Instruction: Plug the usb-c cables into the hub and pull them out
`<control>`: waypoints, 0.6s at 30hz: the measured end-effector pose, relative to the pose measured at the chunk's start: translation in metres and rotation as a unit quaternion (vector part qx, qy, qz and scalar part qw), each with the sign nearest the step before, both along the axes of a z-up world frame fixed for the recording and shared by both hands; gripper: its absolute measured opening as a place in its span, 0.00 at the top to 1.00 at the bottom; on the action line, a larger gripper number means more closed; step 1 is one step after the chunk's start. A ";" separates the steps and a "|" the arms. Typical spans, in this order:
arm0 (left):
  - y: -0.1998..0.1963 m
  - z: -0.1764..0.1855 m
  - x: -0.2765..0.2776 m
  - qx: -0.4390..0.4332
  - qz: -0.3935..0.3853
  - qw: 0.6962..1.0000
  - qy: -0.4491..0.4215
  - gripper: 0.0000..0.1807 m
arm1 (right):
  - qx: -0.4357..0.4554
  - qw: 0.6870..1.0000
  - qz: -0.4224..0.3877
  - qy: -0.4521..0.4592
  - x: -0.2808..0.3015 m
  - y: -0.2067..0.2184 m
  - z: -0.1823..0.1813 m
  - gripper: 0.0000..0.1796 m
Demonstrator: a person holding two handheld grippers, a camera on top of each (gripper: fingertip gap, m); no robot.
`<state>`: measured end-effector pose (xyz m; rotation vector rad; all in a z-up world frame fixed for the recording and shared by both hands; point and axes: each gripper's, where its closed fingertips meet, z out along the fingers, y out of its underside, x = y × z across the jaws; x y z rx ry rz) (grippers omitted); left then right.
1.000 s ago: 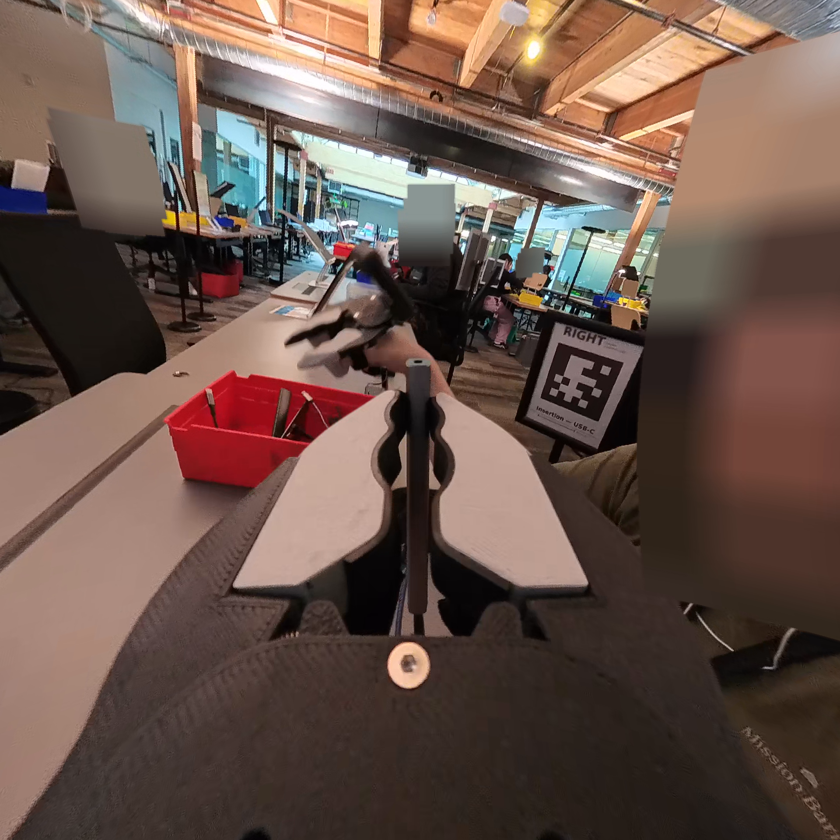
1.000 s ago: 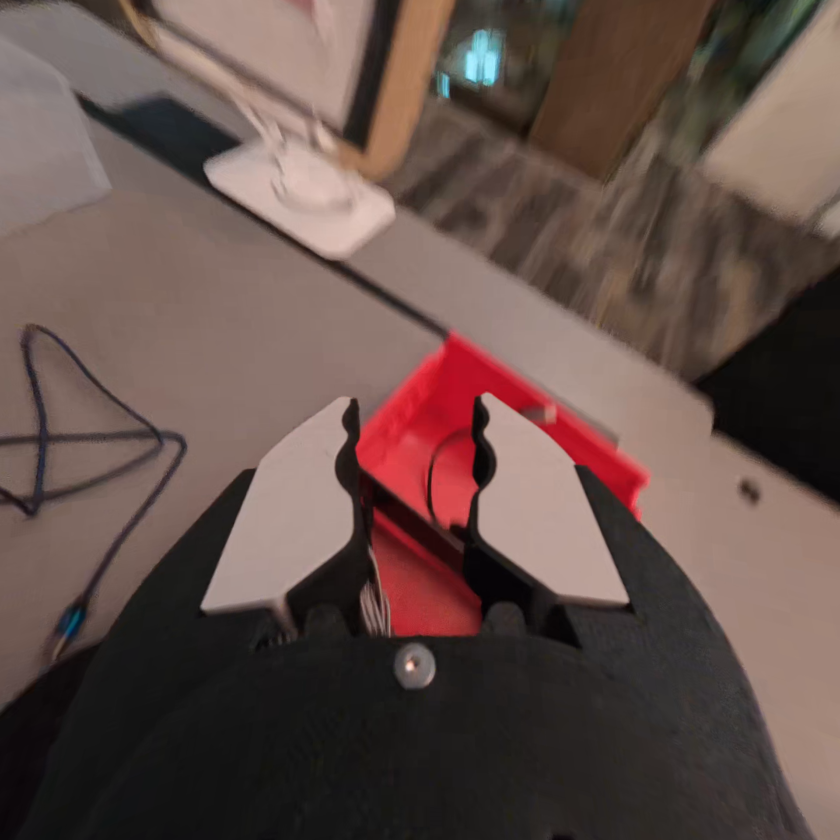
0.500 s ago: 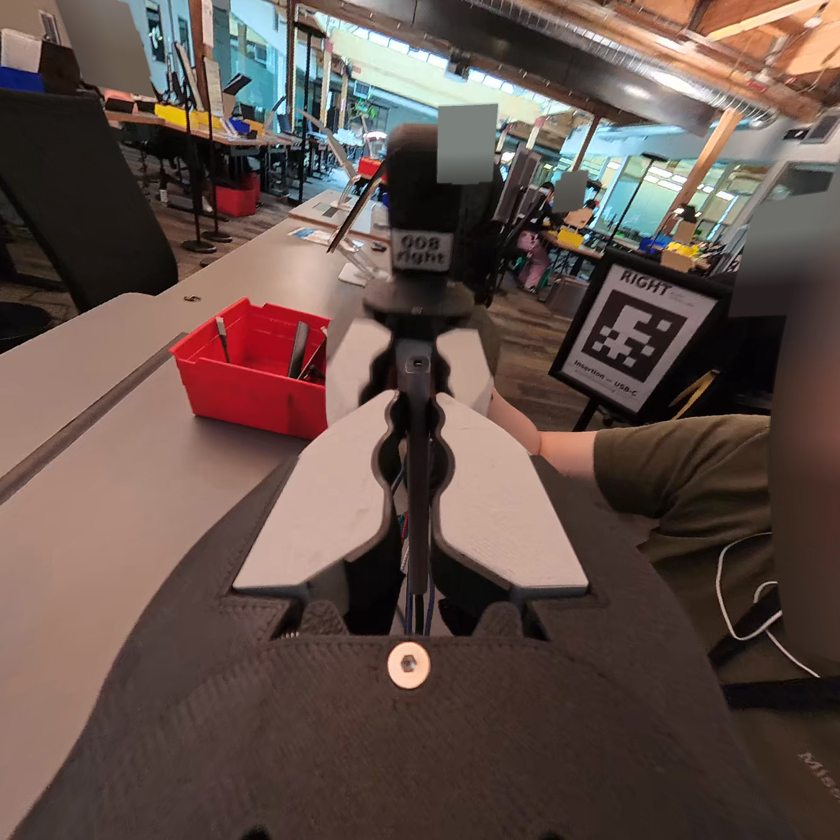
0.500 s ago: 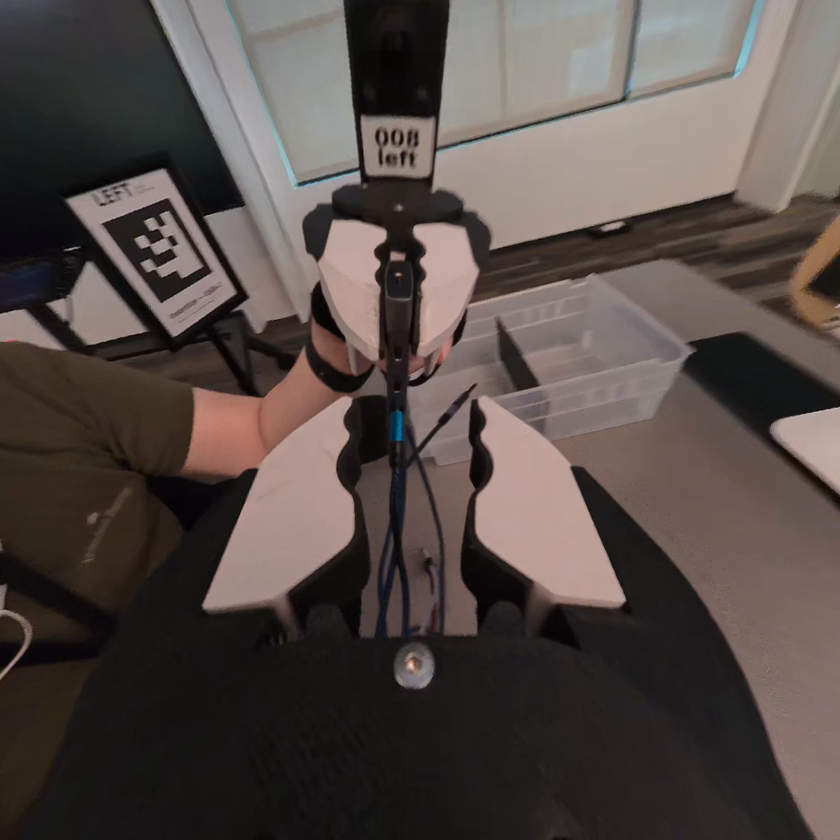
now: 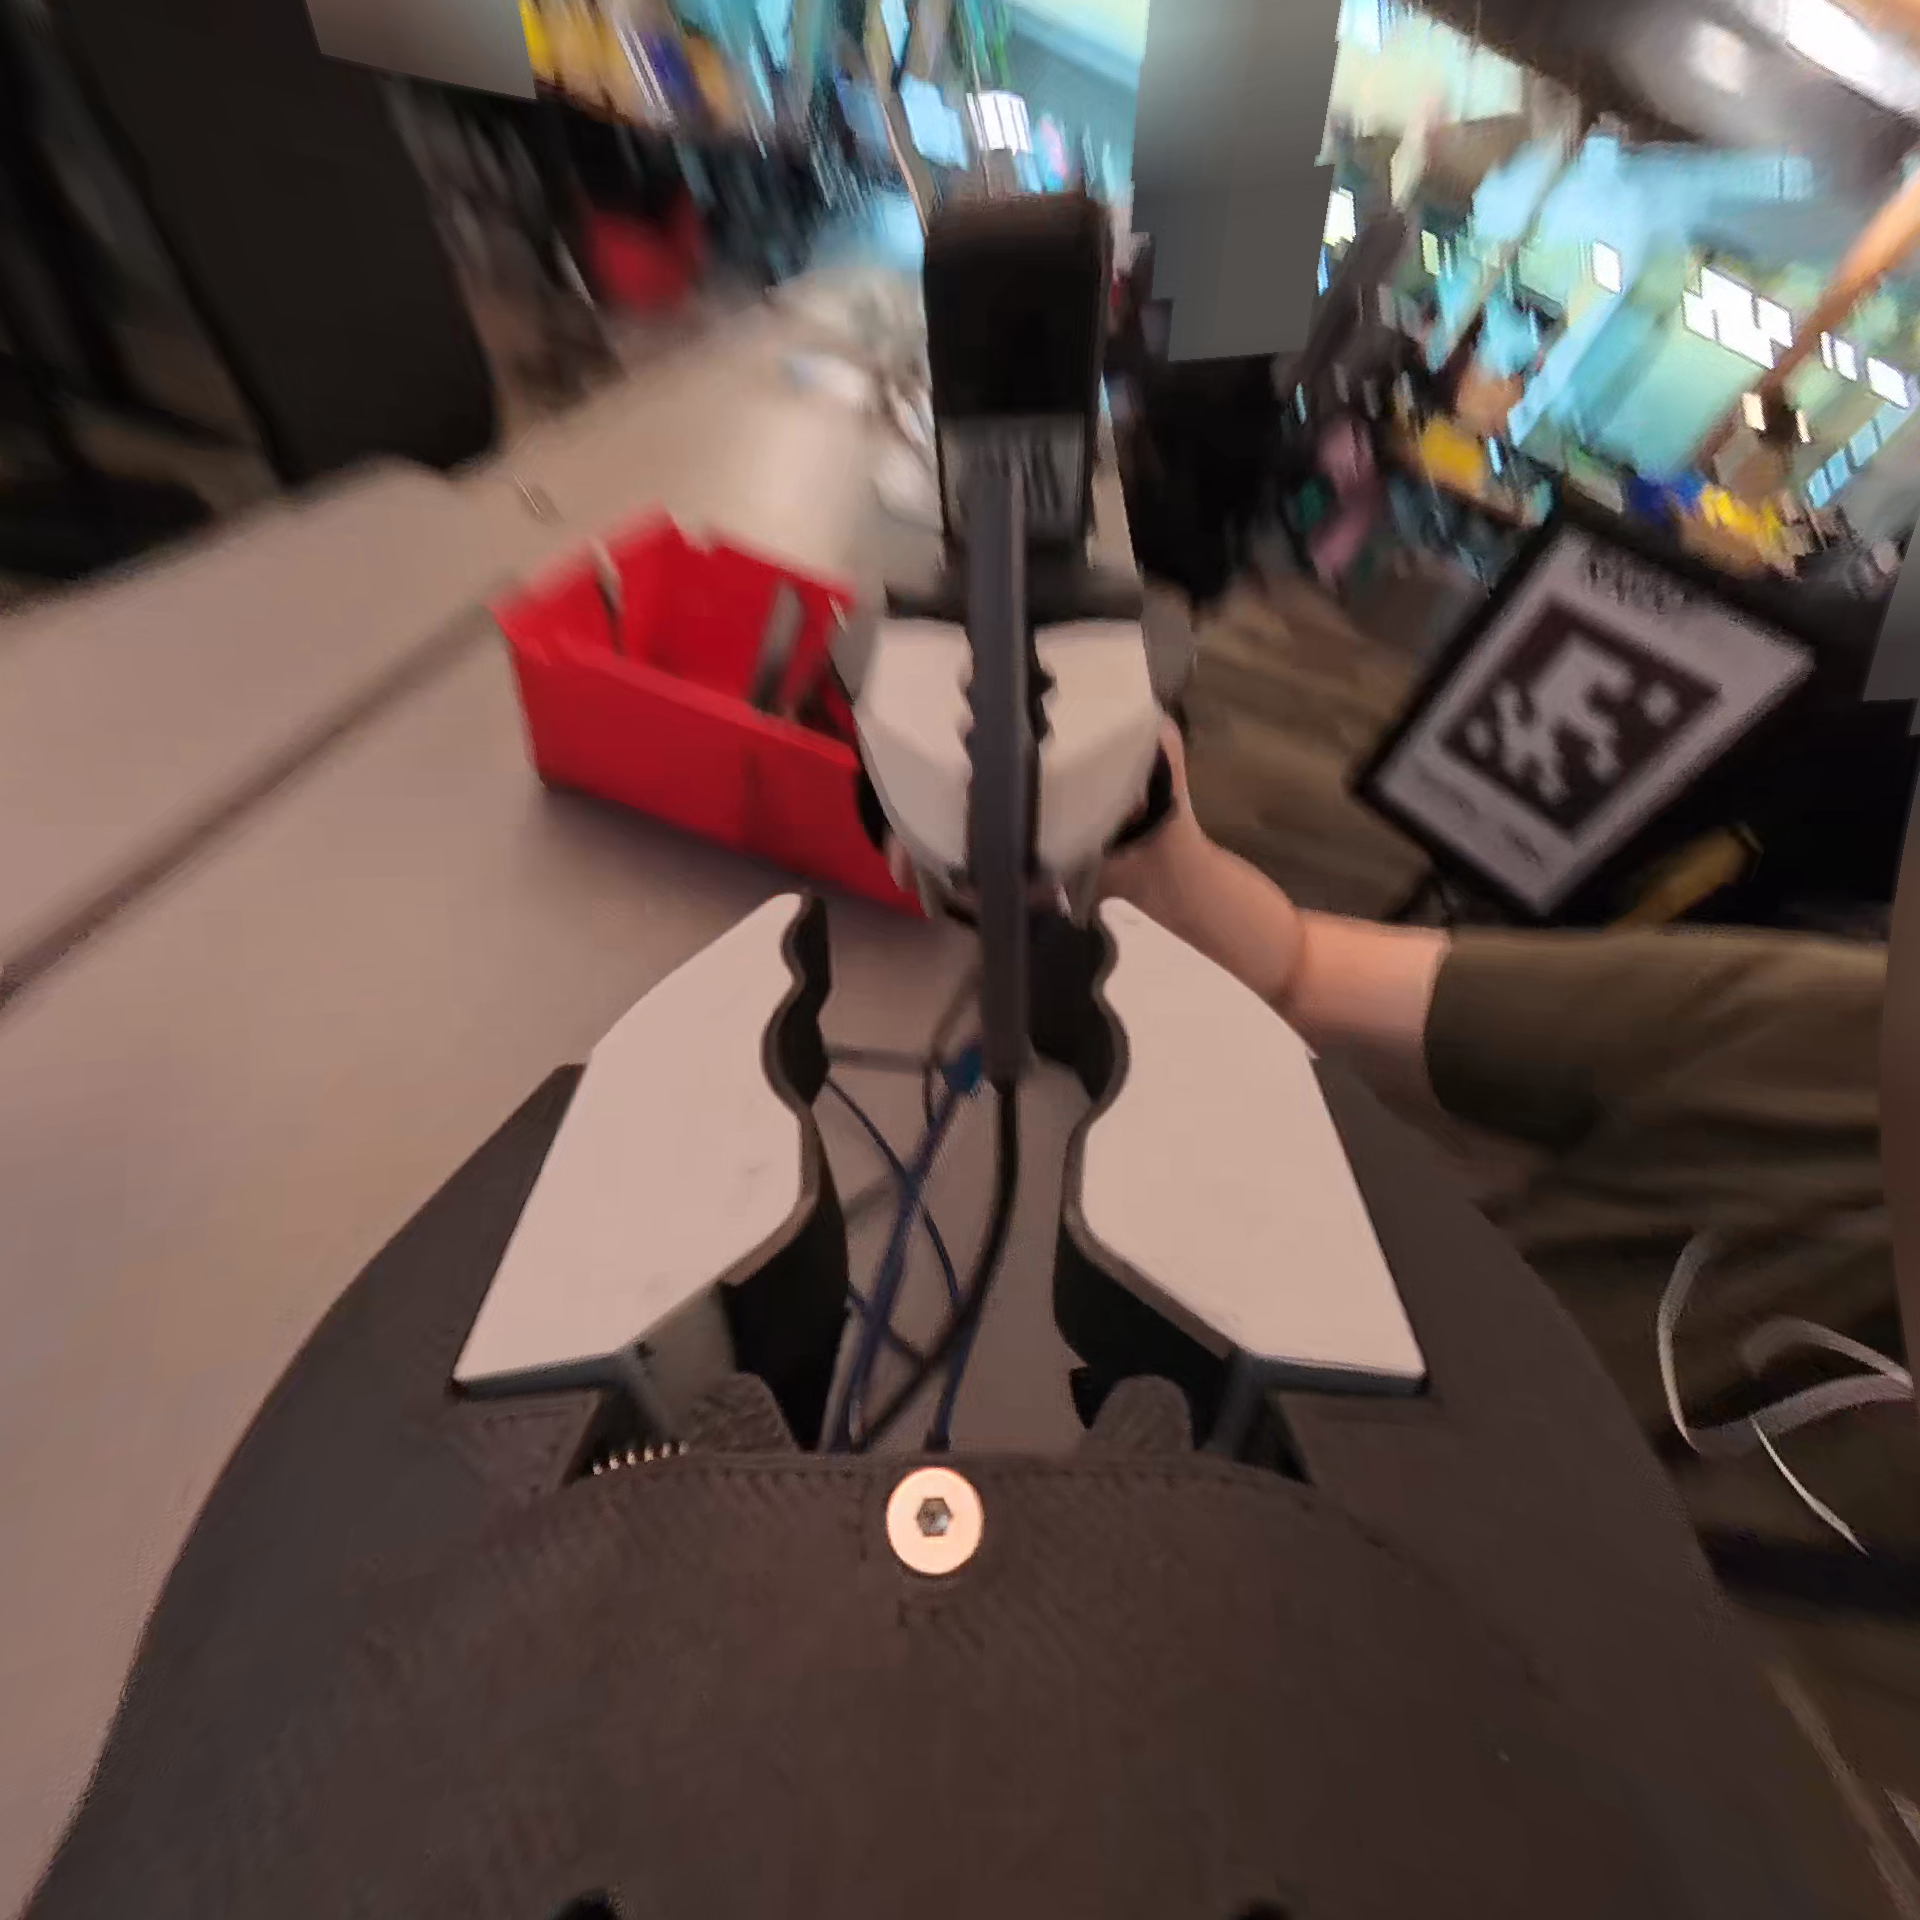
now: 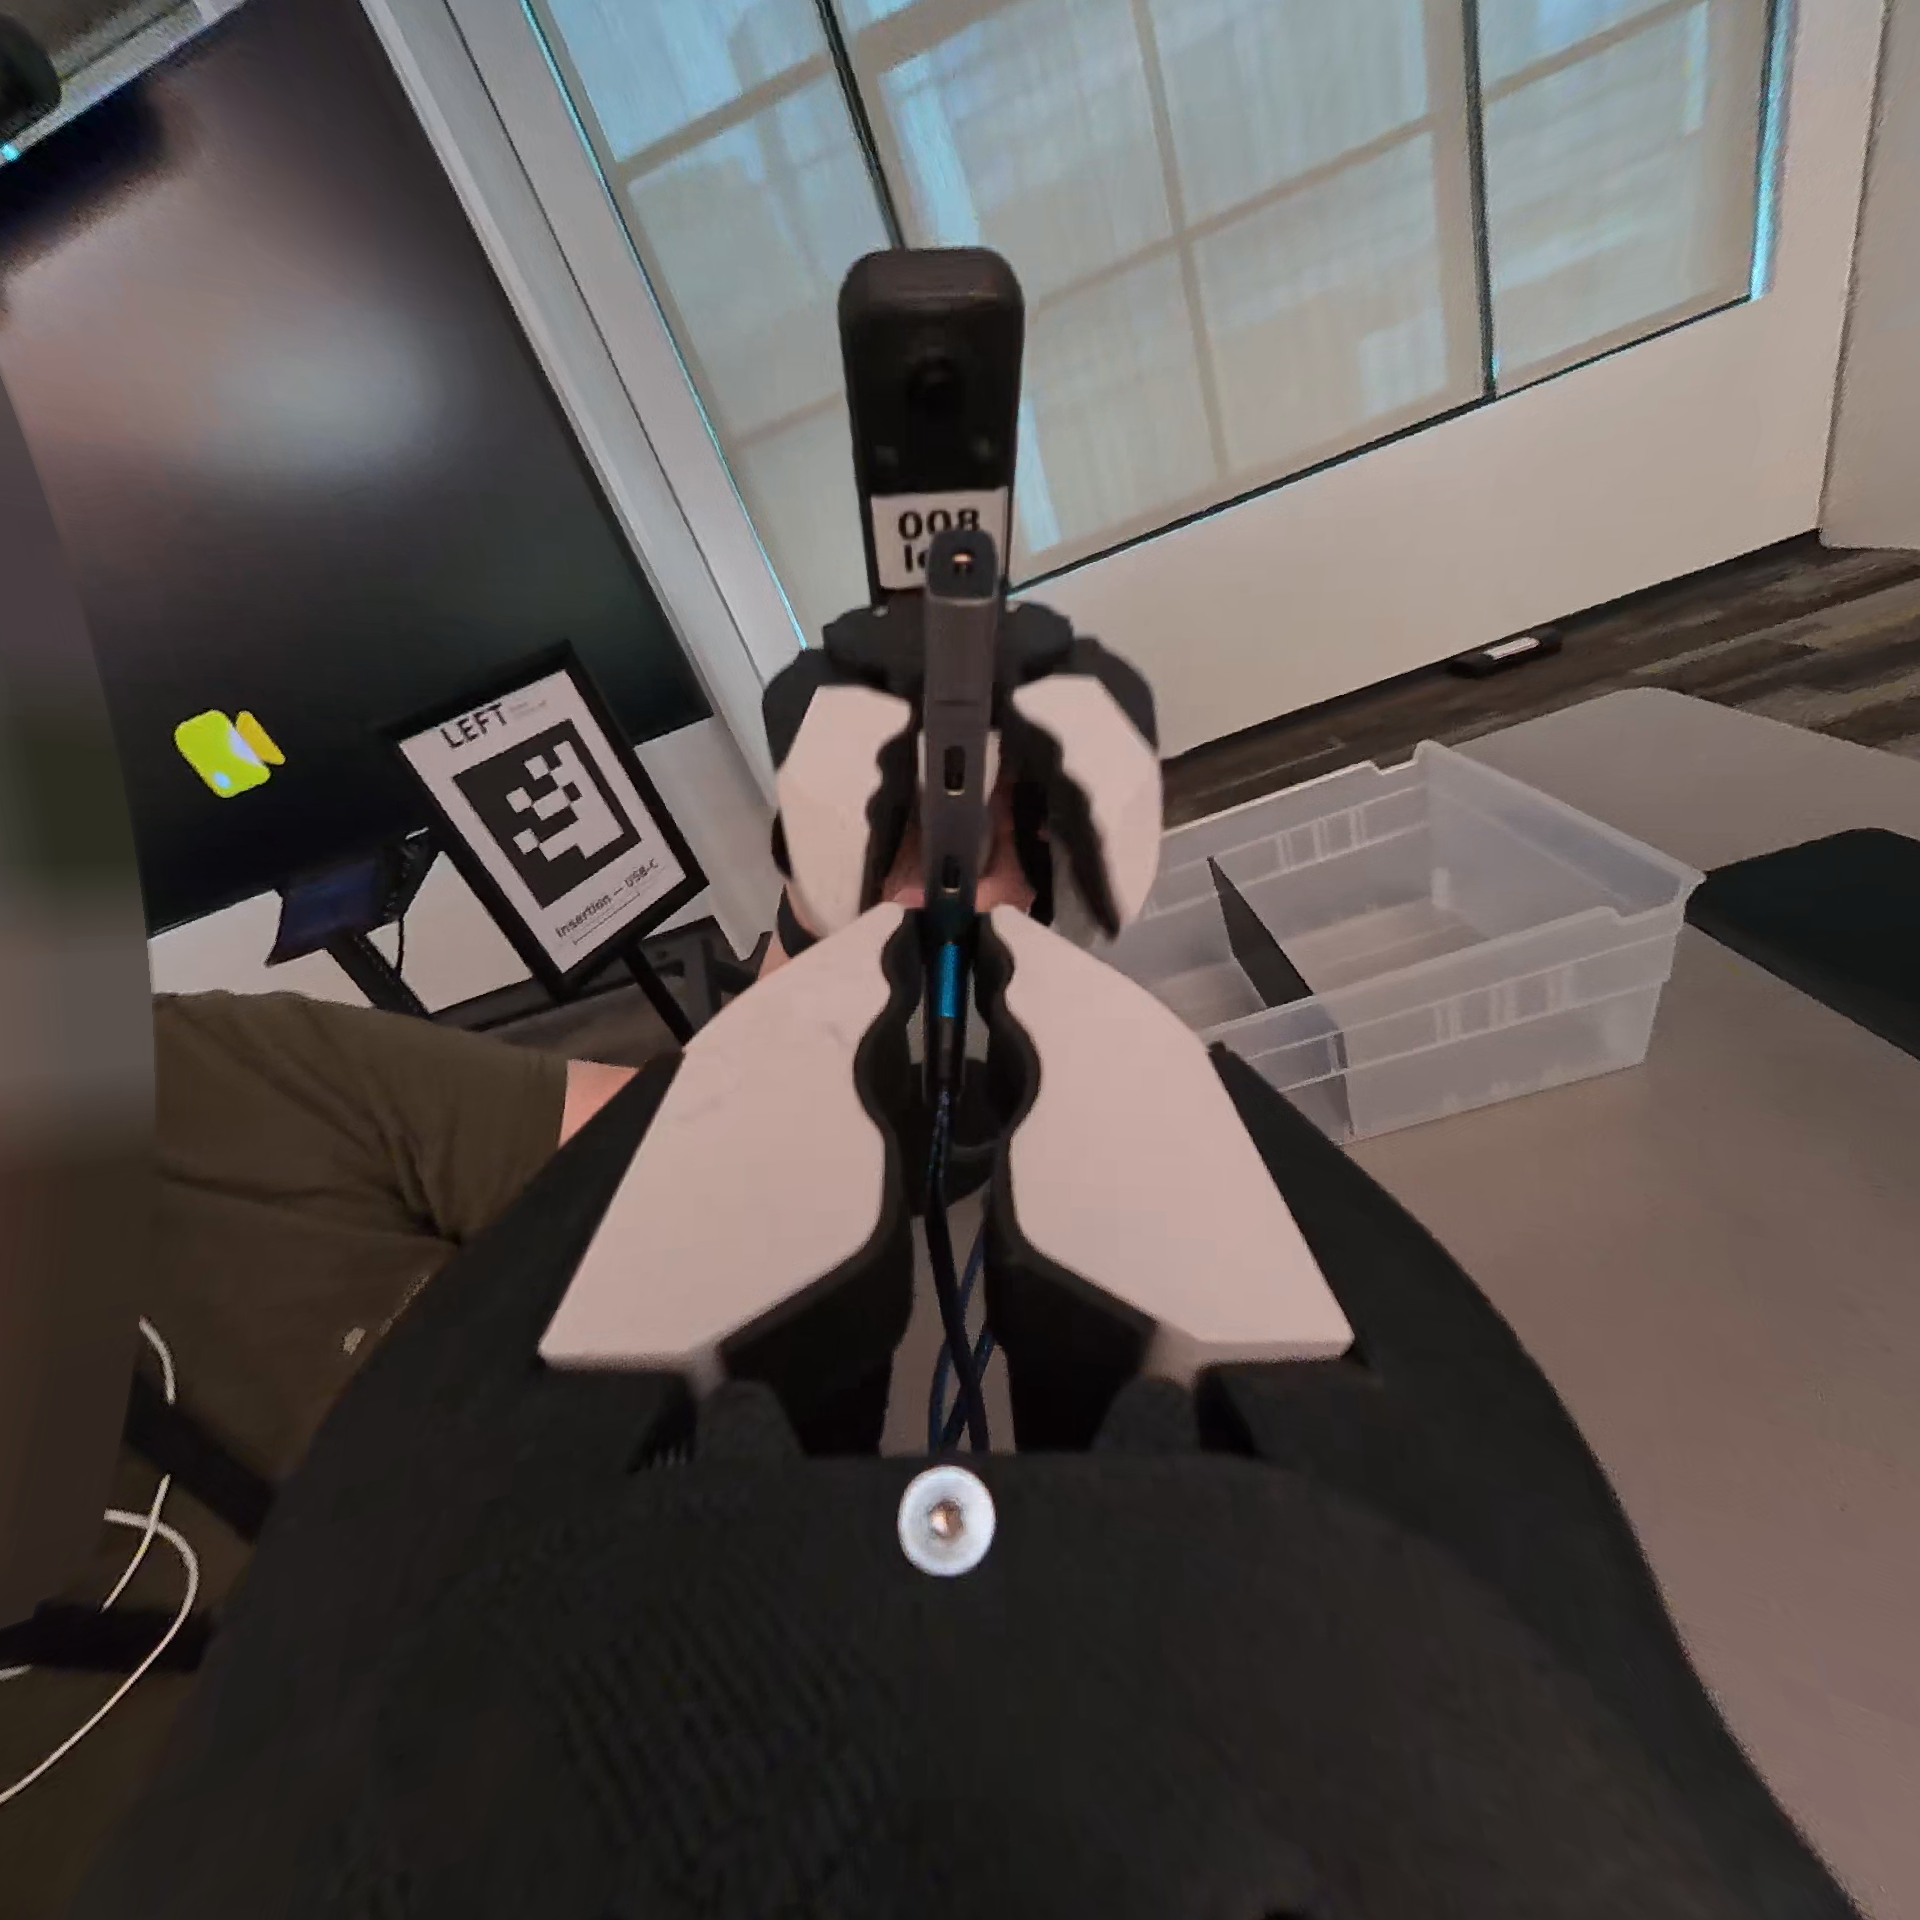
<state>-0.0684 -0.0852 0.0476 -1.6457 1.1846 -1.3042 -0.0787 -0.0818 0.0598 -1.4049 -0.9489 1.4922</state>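
Observation:
The dark grey hub (image 5: 997, 727) stands upright between my two grippers, which face each other; it also shows in the right wrist view (image 6: 958, 665). My left gripper (image 5: 951, 914) is open, with the hub's lower end in the gap between its fingers. My right gripper (image 6: 948, 925) is shut on the blue-collared usb-c plug (image 6: 945, 987), whose tip is at the hub's lower port. I cannot tell if the plug is seated. Blue and black cables (image 5: 904, 1226) hang down to the table below.
A red bin (image 5: 665, 717) with tools stands on the grey table (image 5: 260, 1039) at the left. A clear plastic tray (image 6: 1455, 935) stands at the other side. Framed marker signs (image 5: 1590, 717) (image 6: 561, 810) stand beyond the table edge. The person's arm (image 5: 1351, 987) reaches in. Only a small space, under 4 cm, lies between the two pairs of fingers.
My left gripper, shut on the hub before, has opened its jaws. My right gripper, open half a second ago, has shut on the blue plug and come up to the hub.

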 end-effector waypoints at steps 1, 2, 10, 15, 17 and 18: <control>-0.002 -0.006 0.004 0.000 -0.010 1.000 0.015 0.76 | 0.001 1.000 -0.011 0.002 0.000 0.003 0.000 0.95; -0.003 -0.010 0.009 0.005 -0.015 1.000 0.022 0.79 | 0.003 1.000 -0.020 0.007 0.001 0.005 0.001 0.95; -0.003 -0.003 0.015 0.003 -0.031 0.999 -0.010 0.95 | 0.116 0.990 -0.076 0.008 0.021 0.012 0.018 0.85; 0.001 0.003 0.010 -0.018 -0.027 0.999 -0.031 0.95 | 0.360 0.912 -0.191 -0.053 0.026 0.009 0.024 0.85; -0.003 0.003 0.011 -0.021 -0.038 0.999 -0.027 0.95 | 0.433 0.868 -0.222 -0.096 0.020 0.008 0.018 0.85; -0.004 0.003 0.011 -0.021 -0.040 0.999 -0.026 0.95 | 0.460 0.850 -0.232 -0.108 0.018 0.007 0.016 0.87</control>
